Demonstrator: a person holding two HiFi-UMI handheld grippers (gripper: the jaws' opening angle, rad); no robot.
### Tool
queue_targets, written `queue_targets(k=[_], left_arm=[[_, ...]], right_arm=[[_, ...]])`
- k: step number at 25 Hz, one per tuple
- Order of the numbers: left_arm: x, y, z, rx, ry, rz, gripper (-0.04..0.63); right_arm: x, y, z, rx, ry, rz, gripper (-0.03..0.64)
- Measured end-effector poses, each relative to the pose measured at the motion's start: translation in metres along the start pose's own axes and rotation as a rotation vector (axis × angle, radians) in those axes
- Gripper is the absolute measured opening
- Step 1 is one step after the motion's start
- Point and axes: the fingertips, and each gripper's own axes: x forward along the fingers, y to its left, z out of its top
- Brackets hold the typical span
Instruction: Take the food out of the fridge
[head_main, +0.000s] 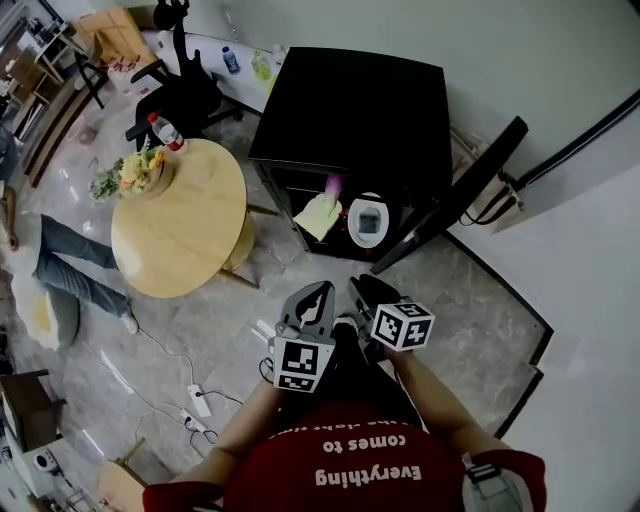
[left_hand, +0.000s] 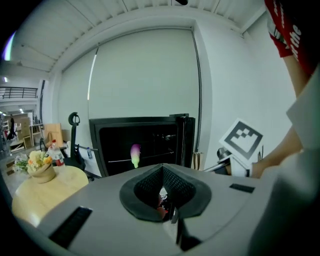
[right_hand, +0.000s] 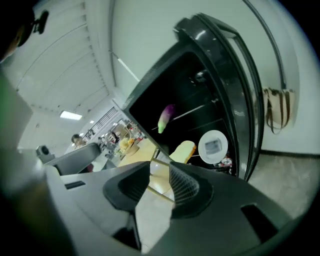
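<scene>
Left tool (left_hand: 162, 172) was seen shut; right tool (right_hand: 159, 175) was held partly apart, nothing gripped. Fridge (head_main: 345, 105) was seen open at 12 o'clock, food (head_main: 318, 216) inside.

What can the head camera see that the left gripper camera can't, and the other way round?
Only the head view: the yellow food and the white round thing low in the fridge, plus a power strip on the floor. Only the left gripper view: the ceiling. Both: the open fridge, the purple-and-green food inside it, and the round table with flowers.
</scene>
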Motion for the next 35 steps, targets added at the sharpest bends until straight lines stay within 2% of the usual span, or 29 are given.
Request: queue_targets(k=[4, 8, 13, 18, 22, 25, 33, 35], left_arm=[[0.010, -0.007, -0.005, 0.005, 0.002, -0.091, 0.004], [0.021, -0.011, -0.013, 0.037, 0.018, -0.147, 0.005], [0.026, -0.015, -0.028, 0.028, 0.049, -0.184, 0.004], [0.034, -0.008, -0.039, 0.013, 0.052, -0.170, 0.005], [0.038, -0.003, -0.057, 0.012, 0.062, -0.170, 0.005], [0.041, 0.000, -0.070, 0.011, 0.072, -0.172, 0.005], [0.067, 0.005, -0.106, -0.055, 0.082, -0.196, 0.005], [0.078, 0.007, -0.120, -0.060, 0.095, -0.198, 0.005]], right_arm=[[0.030, -0.067, -0.012, 0.214, -0.081, -0.035, 0.118], [0.064, -0.134, -0.034, 0.394, -0.086, -0.113, 0.124], [0.085, -0.172, -0.041, 0.617, -0.133, -0.140, 0.125], [0.104, -0.193, -0.038, 0.686, -0.141, -0.164, 0.145], [0.112, -0.211, -0.038, 0.760, -0.191, -0.159, 0.160], [0.118, -0.220, -0.036, 0.780, -0.230, -0.153, 0.160], [0.136, -0.230, -0.031, 0.814, -0.321, -0.104, 0.157], [0.139, -0.231, -0.031, 0.822, -0.336, -0.103, 0.132]])
